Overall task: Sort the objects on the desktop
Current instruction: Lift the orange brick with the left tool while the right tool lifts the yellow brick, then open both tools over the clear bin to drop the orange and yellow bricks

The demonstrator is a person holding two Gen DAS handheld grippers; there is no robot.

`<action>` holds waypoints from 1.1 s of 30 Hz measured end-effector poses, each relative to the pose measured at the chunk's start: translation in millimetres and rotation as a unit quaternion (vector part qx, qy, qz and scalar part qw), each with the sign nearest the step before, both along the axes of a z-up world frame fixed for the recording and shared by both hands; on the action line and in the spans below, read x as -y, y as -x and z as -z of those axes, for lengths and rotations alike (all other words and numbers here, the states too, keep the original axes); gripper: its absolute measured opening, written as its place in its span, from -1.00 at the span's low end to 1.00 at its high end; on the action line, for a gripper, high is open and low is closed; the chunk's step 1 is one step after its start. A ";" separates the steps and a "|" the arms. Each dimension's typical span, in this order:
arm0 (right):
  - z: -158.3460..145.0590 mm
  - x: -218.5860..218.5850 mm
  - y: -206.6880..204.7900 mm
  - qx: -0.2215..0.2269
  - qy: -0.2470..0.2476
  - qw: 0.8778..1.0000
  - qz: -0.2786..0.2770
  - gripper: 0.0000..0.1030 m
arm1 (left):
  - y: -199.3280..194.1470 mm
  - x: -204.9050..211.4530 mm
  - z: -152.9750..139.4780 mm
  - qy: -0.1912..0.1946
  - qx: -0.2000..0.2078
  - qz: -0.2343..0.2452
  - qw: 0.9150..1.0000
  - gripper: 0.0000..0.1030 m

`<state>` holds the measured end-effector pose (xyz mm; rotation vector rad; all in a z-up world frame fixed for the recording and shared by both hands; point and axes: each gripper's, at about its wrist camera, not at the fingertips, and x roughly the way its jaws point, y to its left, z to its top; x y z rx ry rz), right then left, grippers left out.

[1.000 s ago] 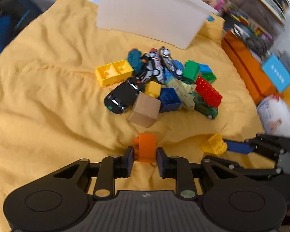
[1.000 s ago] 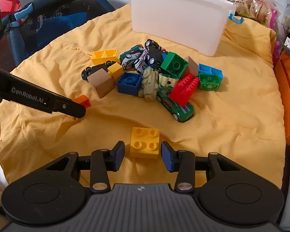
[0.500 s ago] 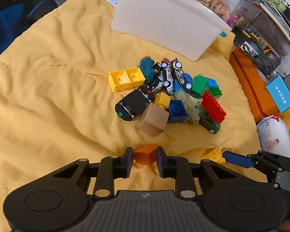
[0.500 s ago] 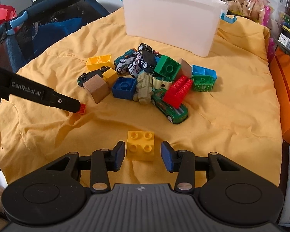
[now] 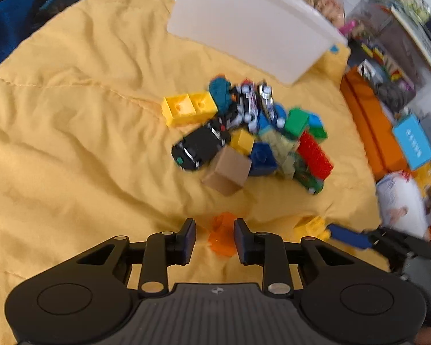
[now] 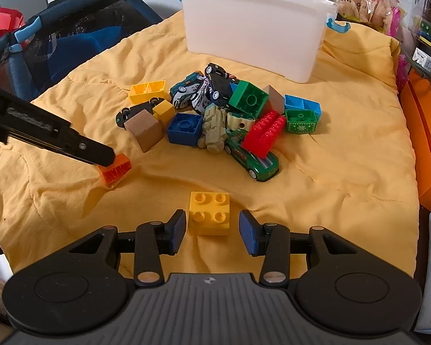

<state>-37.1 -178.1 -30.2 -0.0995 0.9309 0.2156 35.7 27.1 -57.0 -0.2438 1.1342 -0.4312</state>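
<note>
1. While my left gripper [image 5: 214, 237] opens its jaws, the orange brick [image 5: 222, 237] sits between them on the yellow quilt [image 5: 71, 143], tipped on its side; motion blur in my left view hides whether either pad touches it.
2. From my right view the same brick [image 6: 115, 169] shows its ribbed underside, and my left gripper's black finger [image 6: 80, 146] covers its upper corner.
3. My right gripper [image 6: 212, 230] has its jaws apart, 1 on each side of the yellow 4-stud brick [image 6: 209, 214], with a visible gap at both pads; the brick rests studs-up on the quilt.
4. Farther back lies the toy pile: a wooden cube [image 6: 143, 126], a blue brick [image 6: 185, 129], a red brick [image 6: 264, 132] leaning on a green car [image 6: 251, 158], a green brick [image 6: 248, 97] and several cars [image 6: 207, 89] heaped so that I cannot count them.
5. Behind the pile stands the white bin [image 6: 255, 28]; its inside is hidden from both views.
6. At the right edge, shelves and packets [image 5: 411, 86] are blurred and cut off in my left view.
7. At the left of my right view, a dark blue mesh frame [image 6: 71, 28] is partly cut off.
</note>
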 end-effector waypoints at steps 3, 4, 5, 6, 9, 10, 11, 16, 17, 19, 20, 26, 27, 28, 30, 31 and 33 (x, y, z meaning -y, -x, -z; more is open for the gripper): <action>0.5 -0.2 0.6 0.002 0.001 1.000 -0.001 -0.12 | 2.7 14.4 0.5 -0.011 0.010 0.031 0.999 -0.37; 0.7 -0.3 0.6 0.003 0.001 1.000 0.000 -0.12 | 5.3 21.1 -0.7 -0.025 0.020 0.045 0.998 -0.39; 1.0 -0.2 0.5 0.003 0.001 1.000 0.000 -0.12 | 7.7 27.2 -1.9 -0.039 0.031 0.059 0.997 -0.42; 1.4 -0.5 0.4 0.004 0.001 1.000 0.000 -0.12 | 9.3 31.2 -2.5 -0.044 0.037 0.068 0.996 -0.49; 3.9 -1.9 -1.7 0.004 0.003 1.000 -0.003 -0.13 | 15.0 40.7 -2.9 -0.070 0.054 0.099 0.991 -0.62; 5.2 -2.7 -2.7 0.004 0.004 1.000 -0.004 -0.13 | 17.2 43.3 -3.3 -0.082 0.064 0.106 0.989 -0.65; 6.8 -3.6 -3.6 0.004 0.005 1.000 -0.006 -0.13 | 18.8 44.9 -3.5 -0.089 0.070 0.113 0.987 -0.65; 12.0 -9.5 -6.1 0.003 0.011 1.000 -0.021 -0.33 | 19.3 42.4 -8.5 -0.089 0.079 0.115 0.986 -0.66; 9.2 -10.9 -5.7 0.005 0.016 1.000 -0.023 -0.33 | 19.0 41.0 -12.2 -0.086 0.082 0.114 0.986 -0.66; 1.9 -11.5 -6.2 0.014 0.017 0.999 -0.026 -0.33 | 15.5 37.9 -25.0 -0.080 0.095 0.108 0.986 -0.66; -2.9 -11.0 -8.7 0.018 0.016 0.999 -0.026 -0.33 | 12.3 38.2 -30.9 -0.077 0.100 0.105 0.986 -0.66; -45.5 -4.7 -51.5 0.072 0.033 0.996 -0.039 -0.33 | -34.0 37.1 -92.6 -0.107 0.199 0.097 0.969 -0.66; -54.5 -2.2 -63.2 0.084 0.038 0.995 -0.039 -0.33 | -48.9 35.3 -105.7 -0.104 0.211 0.093 0.967 -0.66; -64.7 1.1 -75.3 0.096 0.041 0.994 -0.037 -0.33 | -62.2 34.4 -117.4 -0.103 0.222 0.088 0.966 -0.66; -88.7 9.7 -100.4 0.121 0.037 0.992 -0.030 -0.33 | -90.9 34.1 -144.1 -0.103 0.250 0.082 0.959 -0.66; -102.9 14.3 -114.4 0.132 0.030 0.990 -0.025 -0.33 | -103.4 35.5 -155.4 -0.102 0.262 0.078 0.956 -0.66; -129.0 21.5 -140.6 0.158 0.025 0.987 -0.013 -0.33 | -128.2 40.4 -179.4 -0.103 0.289 0.070 0.949 -0.66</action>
